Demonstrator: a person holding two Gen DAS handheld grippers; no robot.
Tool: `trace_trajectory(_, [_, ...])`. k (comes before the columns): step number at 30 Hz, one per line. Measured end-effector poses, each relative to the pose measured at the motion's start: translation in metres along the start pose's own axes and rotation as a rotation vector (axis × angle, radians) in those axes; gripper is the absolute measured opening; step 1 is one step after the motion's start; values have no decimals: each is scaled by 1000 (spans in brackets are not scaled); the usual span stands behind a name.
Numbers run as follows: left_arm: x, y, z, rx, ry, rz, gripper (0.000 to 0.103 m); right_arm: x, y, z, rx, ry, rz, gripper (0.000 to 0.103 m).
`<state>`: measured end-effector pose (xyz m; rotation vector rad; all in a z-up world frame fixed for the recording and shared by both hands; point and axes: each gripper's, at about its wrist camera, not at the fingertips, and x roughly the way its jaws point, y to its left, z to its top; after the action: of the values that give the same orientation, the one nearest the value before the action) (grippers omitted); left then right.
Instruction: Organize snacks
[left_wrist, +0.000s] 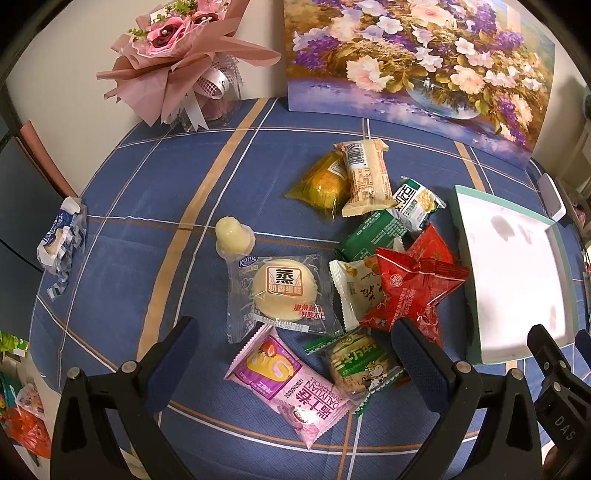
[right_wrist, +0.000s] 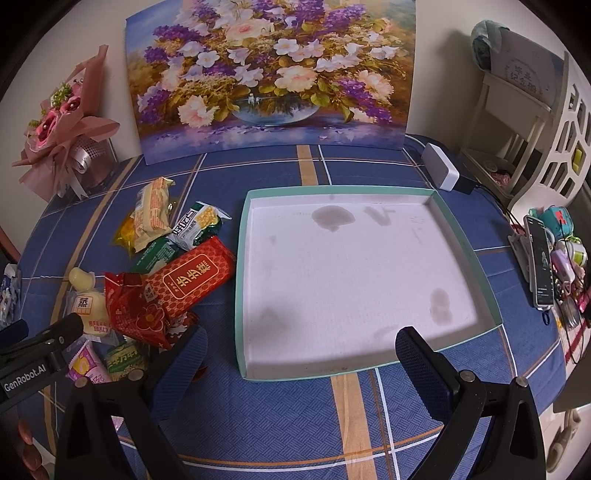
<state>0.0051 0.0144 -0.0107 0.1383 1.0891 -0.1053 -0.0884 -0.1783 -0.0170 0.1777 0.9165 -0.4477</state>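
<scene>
Several wrapped snacks lie in a heap on the blue checked tablecloth. In the left wrist view I see a pink roll pack (left_wrist: 286, 384), a clear-wrapped steamed cake (left_wrist: 282, 295), a red pack (left_wrist: 413, 291), a green biscuit pack (left_wrist: 356, 363), a small jelly cup (left_wrist: 232, 234) and a yellow cake pack (left_wrist: 365, 177). A shallow teal-rimmed box (right_wrist: 458, 240) with a stained white floor stands to their right, nothing in it. My left gripper (left_wrist: 295, 354) is open just above the pink pack. My right gripper (right_wrist: 301, 354) is open over the box's near edge.
A flower painting (right_wrist: 273, 74) leans on the wall behind. A pink bouquet (left_wrist: 184, 55) stands at the back left. A crumpled blue wrapper (left_wrist: 61, 240) lies at the table's left edge. A white power adapter (right_wrist: 439, 170), a phone (right_wrist: 539, 266) and small clutter sit at the right.
</scene>
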Motion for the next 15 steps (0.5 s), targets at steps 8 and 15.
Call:
trace_trajectory(8, [0, 2, 0, -8, 8, -7, 103, 0, 0, 0, -2, 0, 0, 103])
trace_trajectory(15, [5, 7, -1, -32, 33, -12, 103, 0, 8, 0, -31, 9, 19, 103])
